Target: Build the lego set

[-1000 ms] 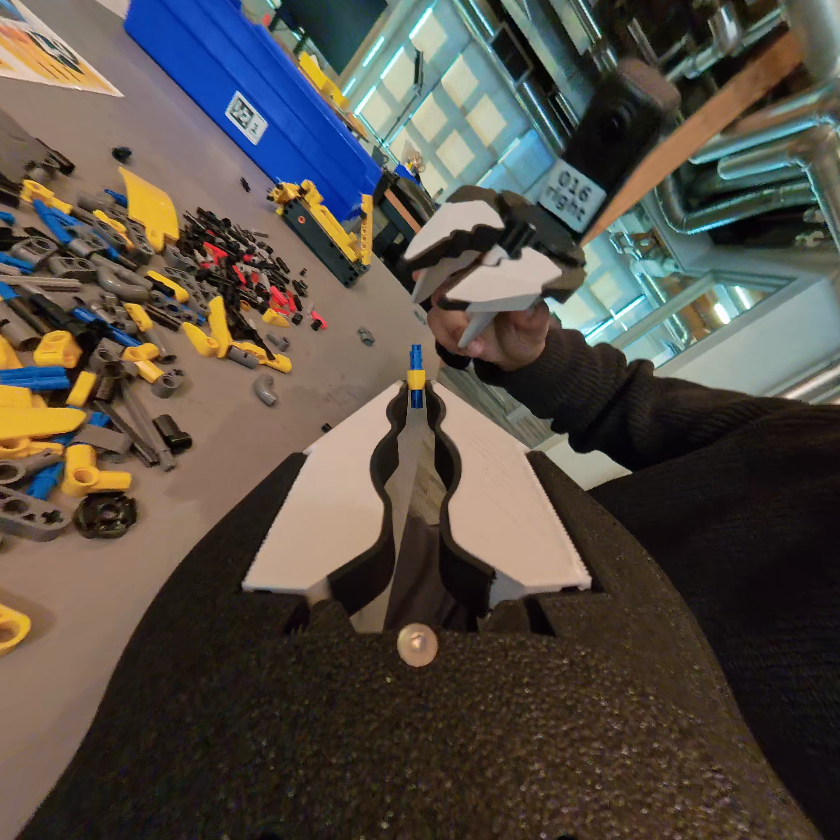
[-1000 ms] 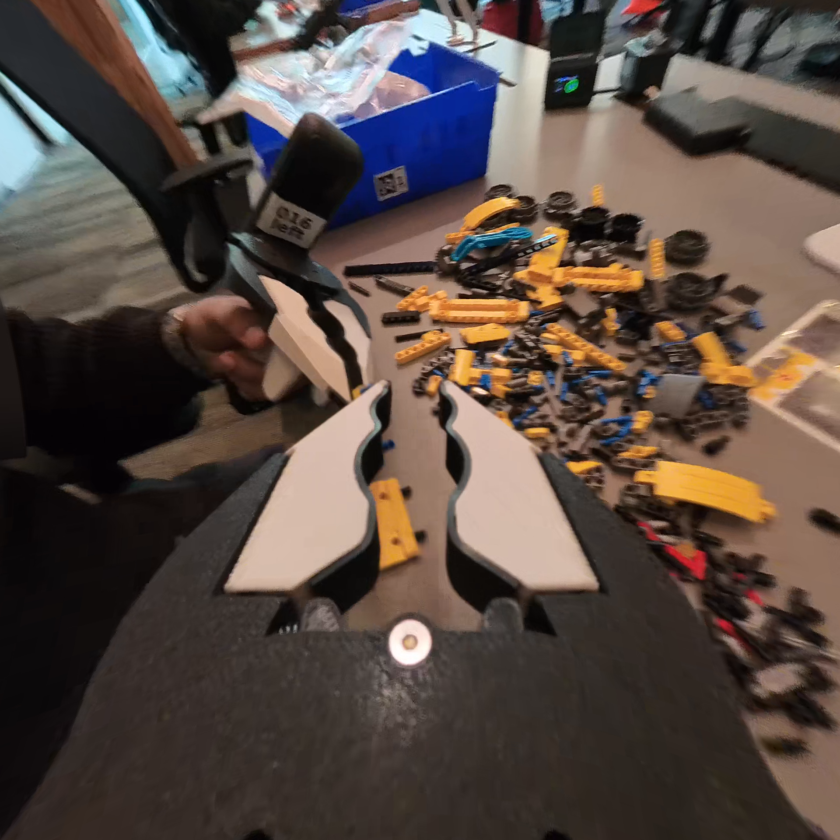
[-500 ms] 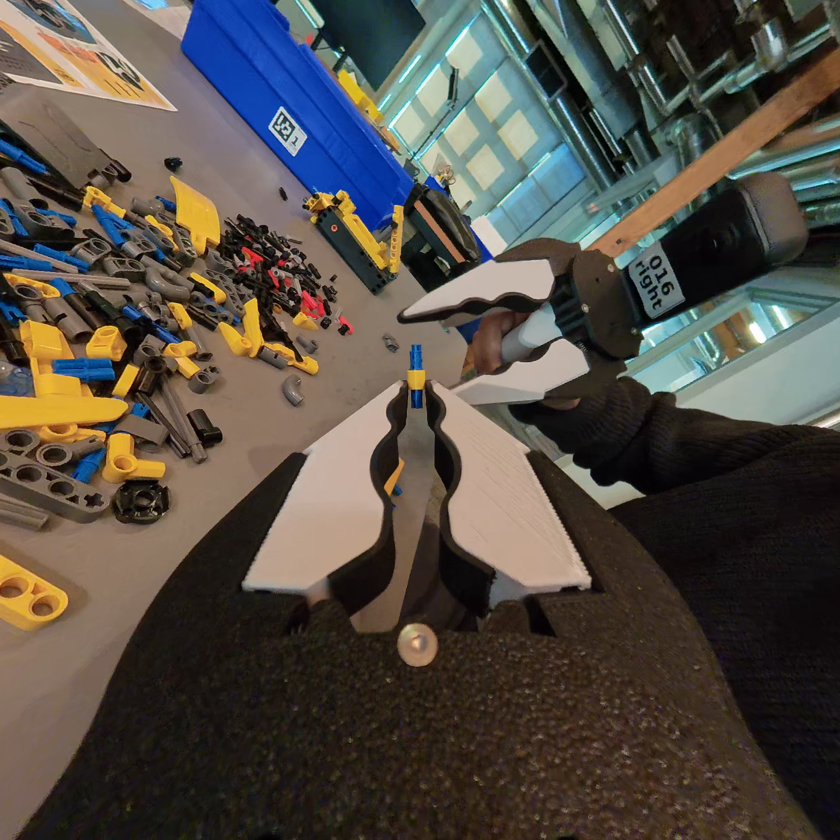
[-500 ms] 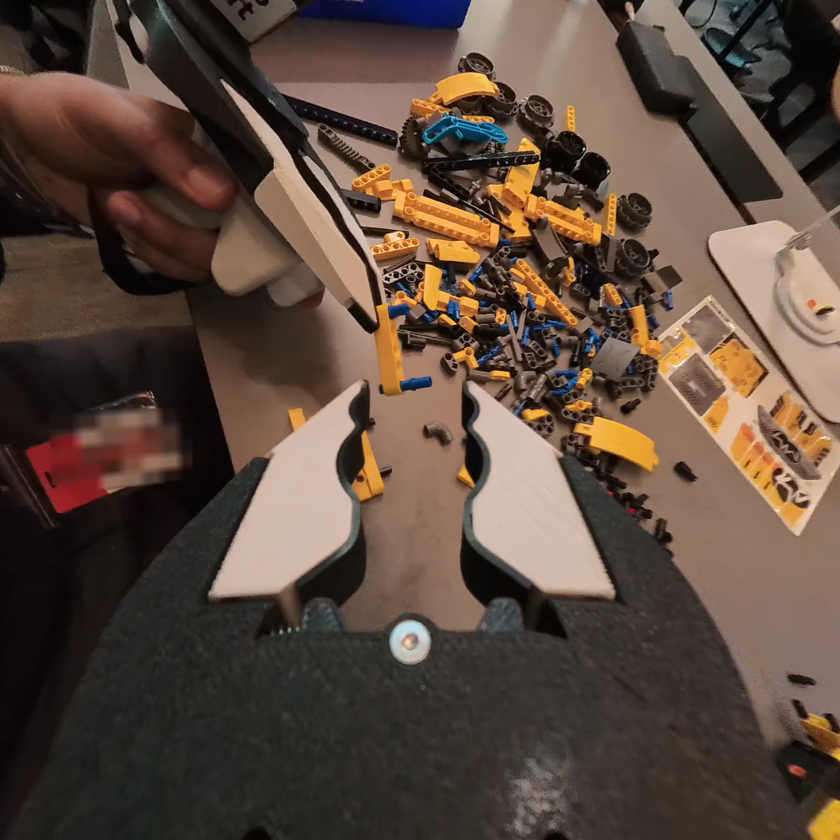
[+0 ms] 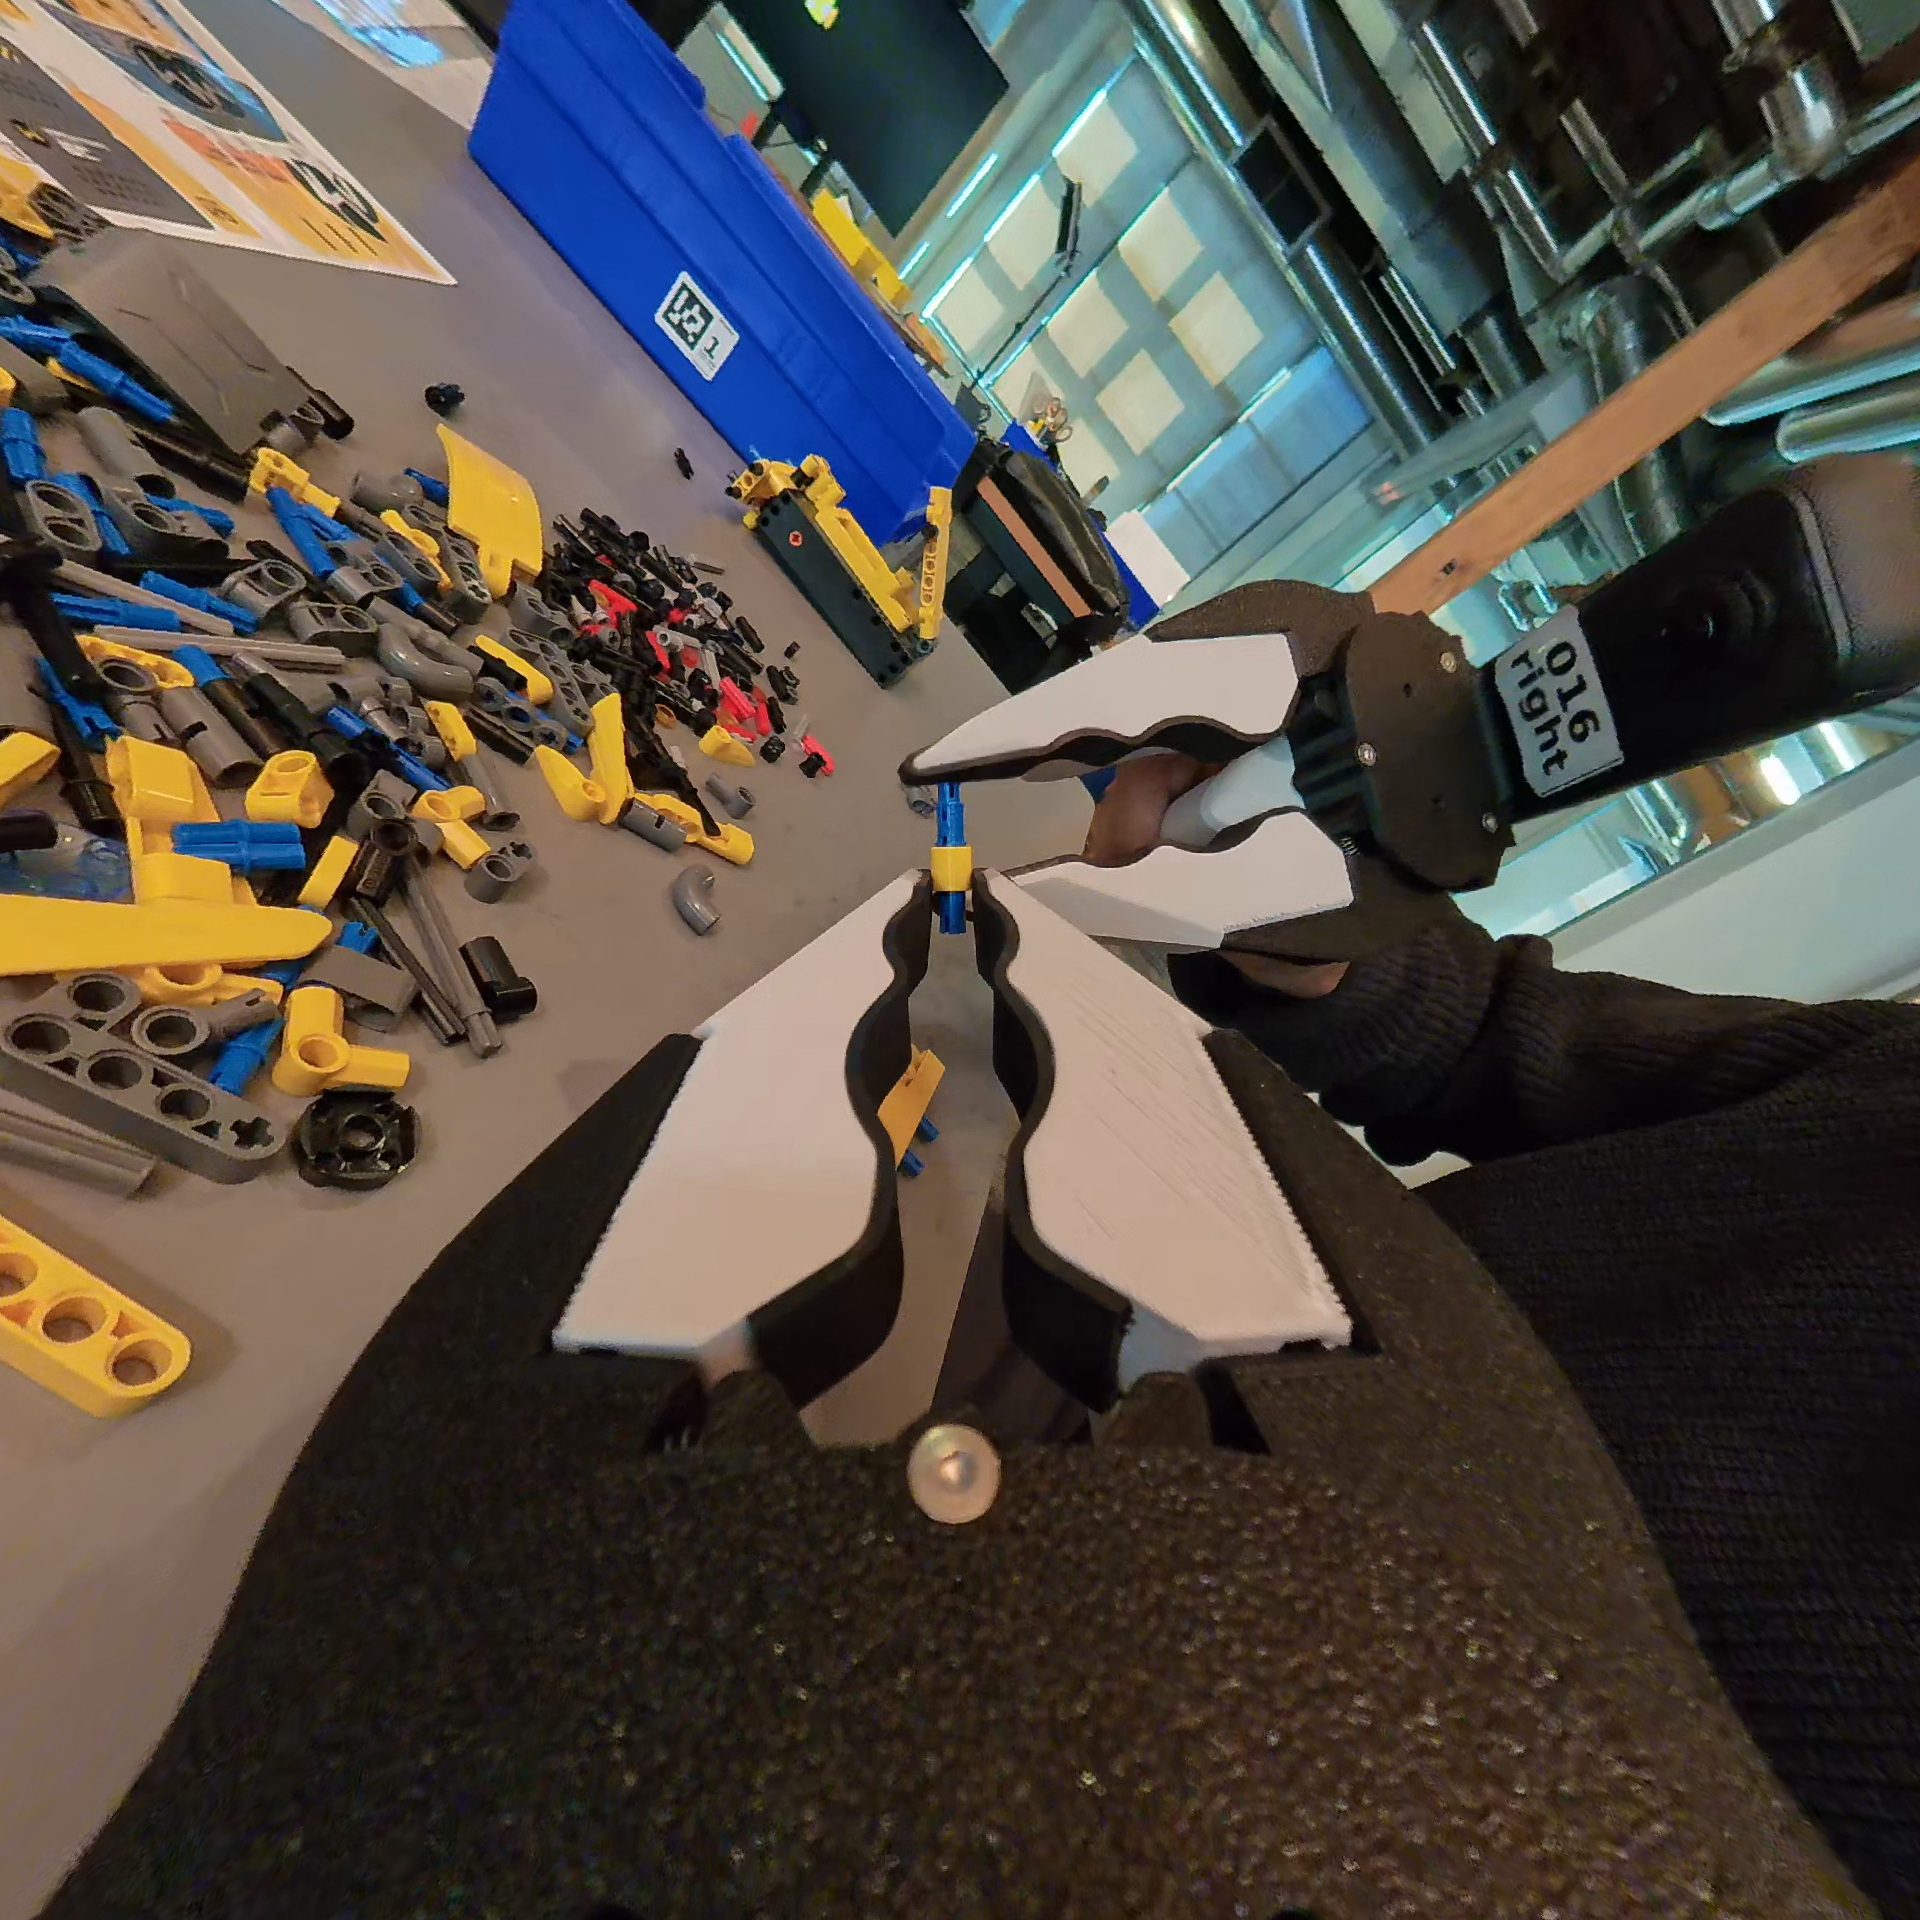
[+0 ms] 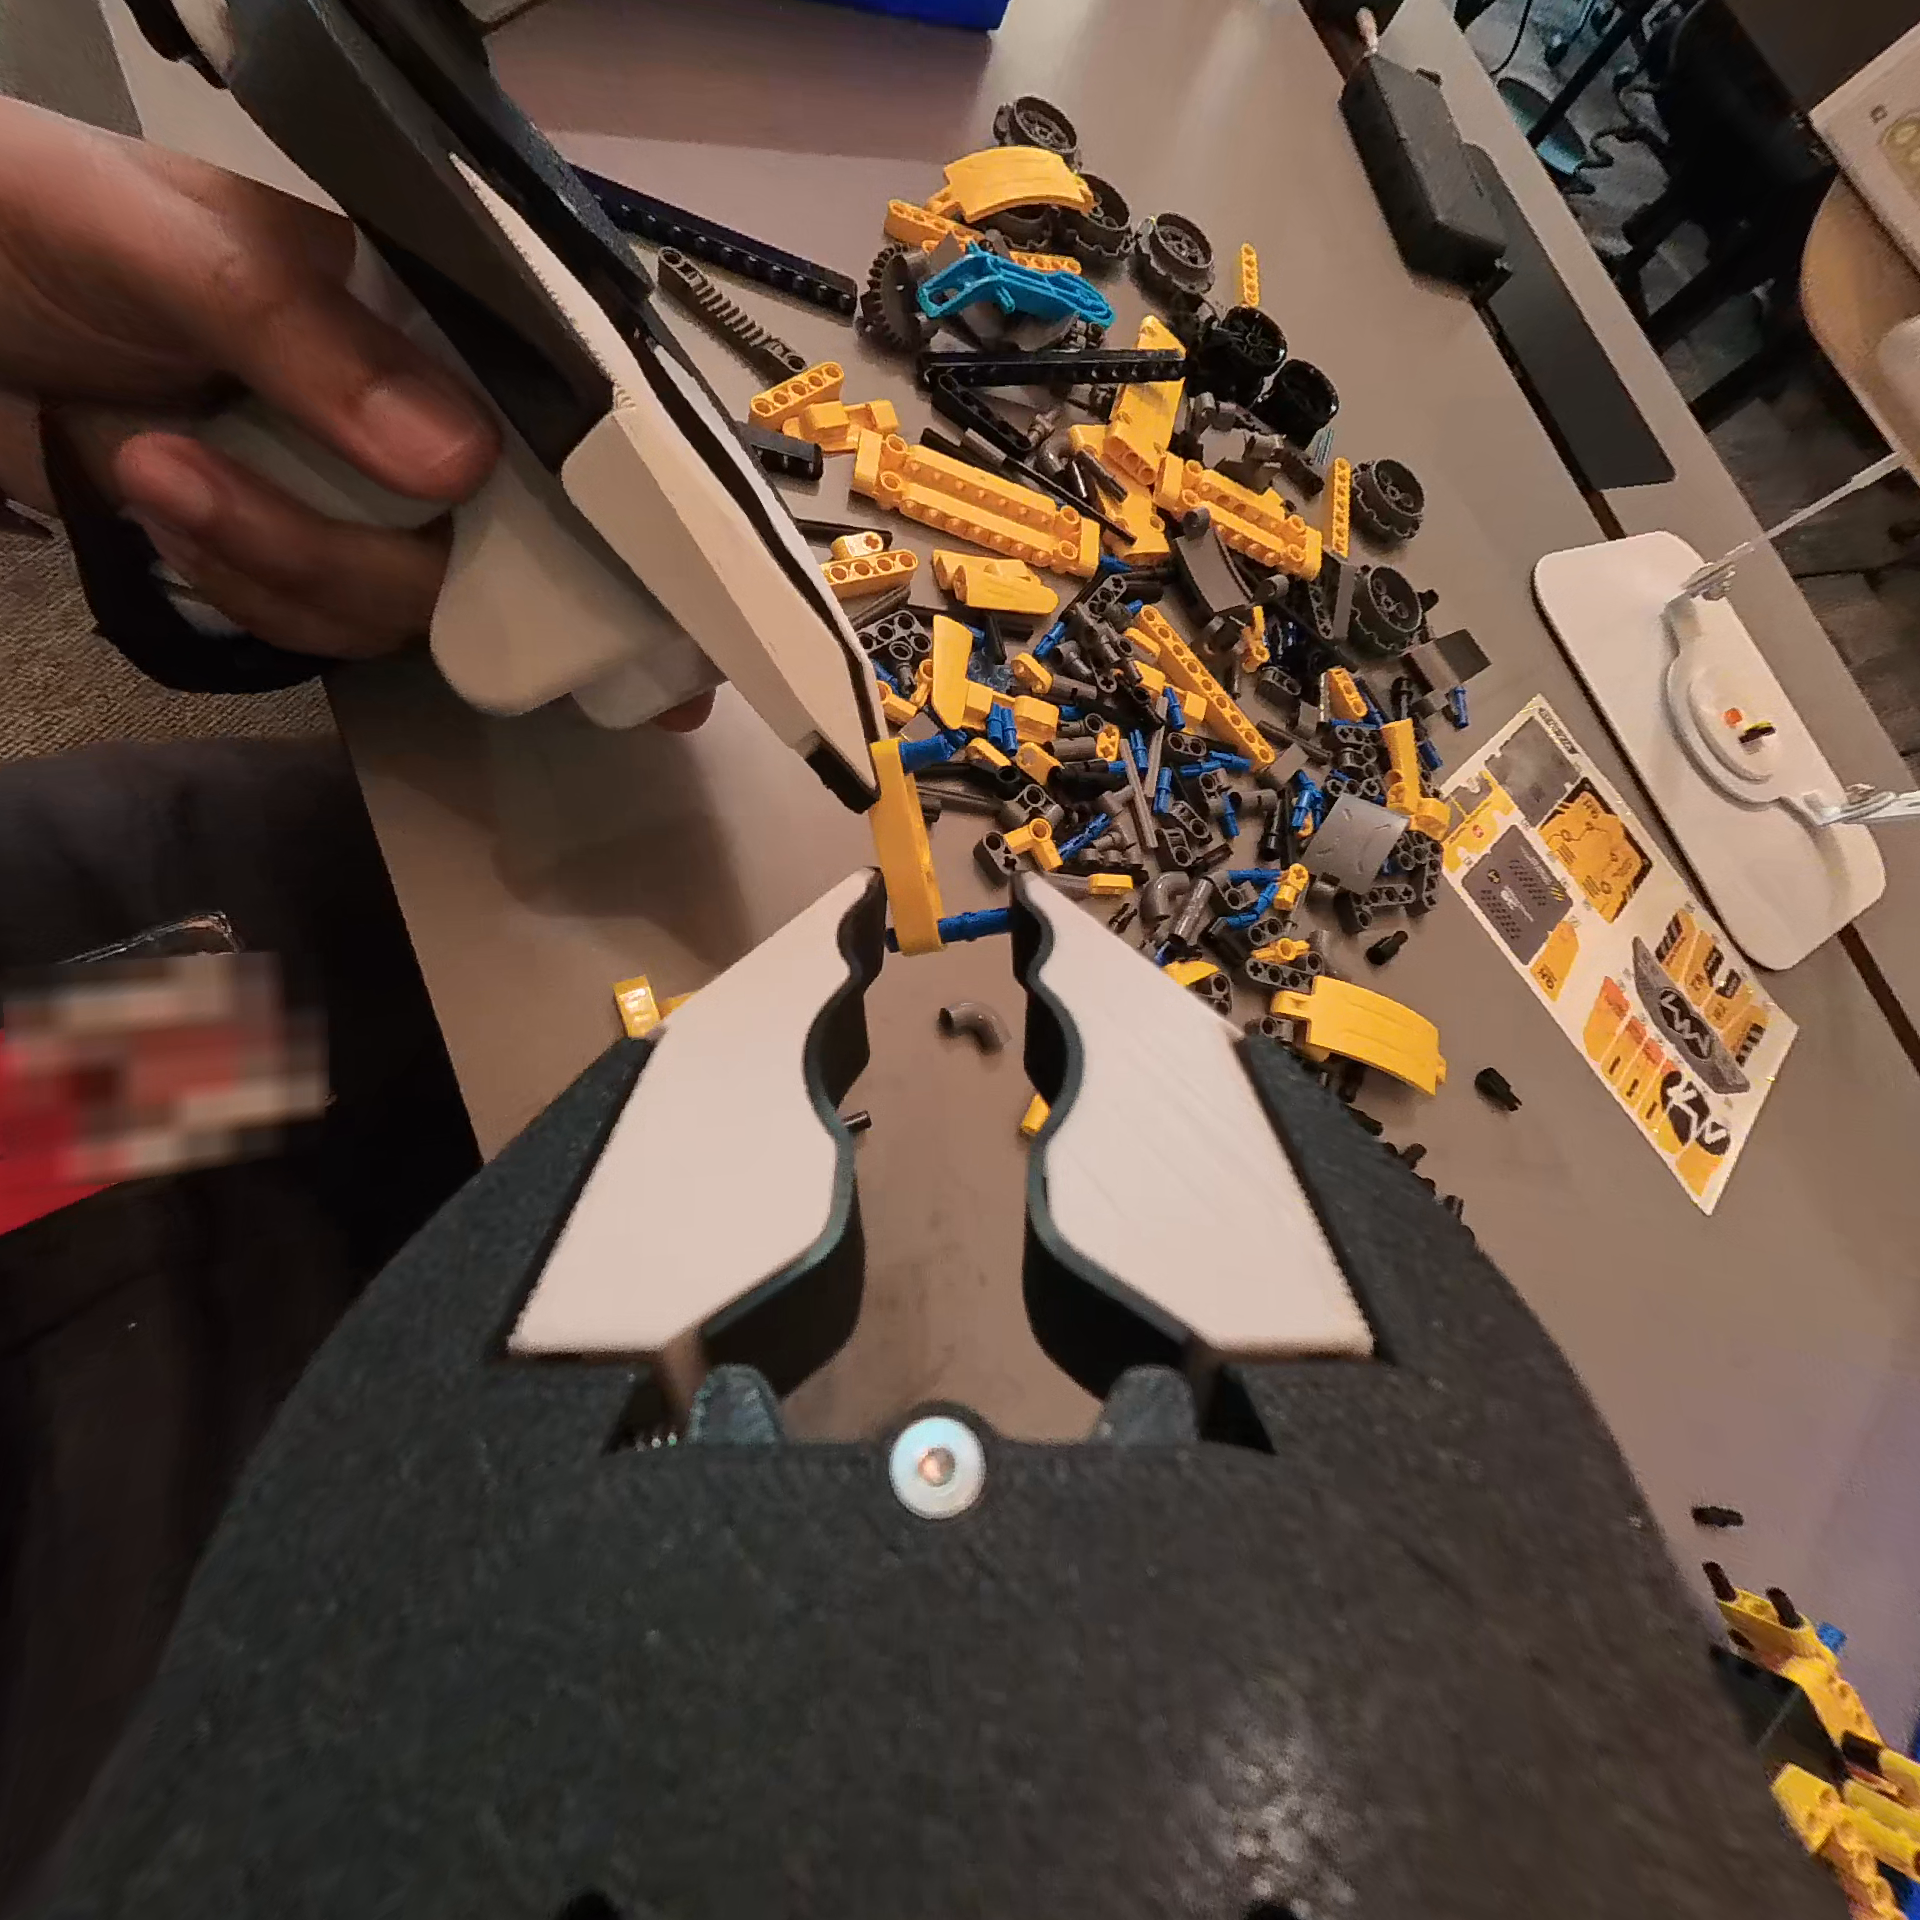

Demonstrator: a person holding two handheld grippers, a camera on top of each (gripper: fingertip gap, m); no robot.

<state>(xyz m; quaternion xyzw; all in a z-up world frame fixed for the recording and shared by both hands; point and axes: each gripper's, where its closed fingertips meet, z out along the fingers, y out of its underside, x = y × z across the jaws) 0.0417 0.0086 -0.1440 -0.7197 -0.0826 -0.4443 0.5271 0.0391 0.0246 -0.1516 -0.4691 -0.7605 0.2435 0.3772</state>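
Observation:
My left gripper (image 5: 949,885) is shut on a thin yellow beam (image 5: 950,864) that carries a blue pin (image 5: 948,821), and holds it above the grey table (image 5: 582,935). In the right wrist view the left gripper (image 6: 857,764) comes in from the upper left with the yellow beam (image 6: 902,842) hanging from its tips. The blue pin (image 6: 961,920) sticks out sideways between my right gripper's fingertips. My right gripper (image 6: 948,891) is open around the pin, its left finger close to the beam. It also shows in the left wrist view (image 5: 966,826), with its upper fingertip at the pin's end.
A pile of yellow, blue, grey and black bricks (image 6: 1122,582) covers the table. A blue bin (image 5: 727,260) and a part-built yellow and black assembly (image 5: 842,551) stand at the back. A printed sheet (image 6: 1600,935) and a white stand (image 6: 1704,748) lie to the right. A grey elbow piece (image 6: 971,1023) lies below the grippers. About 8 cm separates my right fingertips from the grey elbow piece (image 6: 971,1023). The left camera catches it too, in the left wrist view (image 5: 688,902).
The right gripper has swung down and in toward the left one's beam. The blue pin now sits between its fingertips, and its jaws have narrowed. The left gripper keeps its hold.

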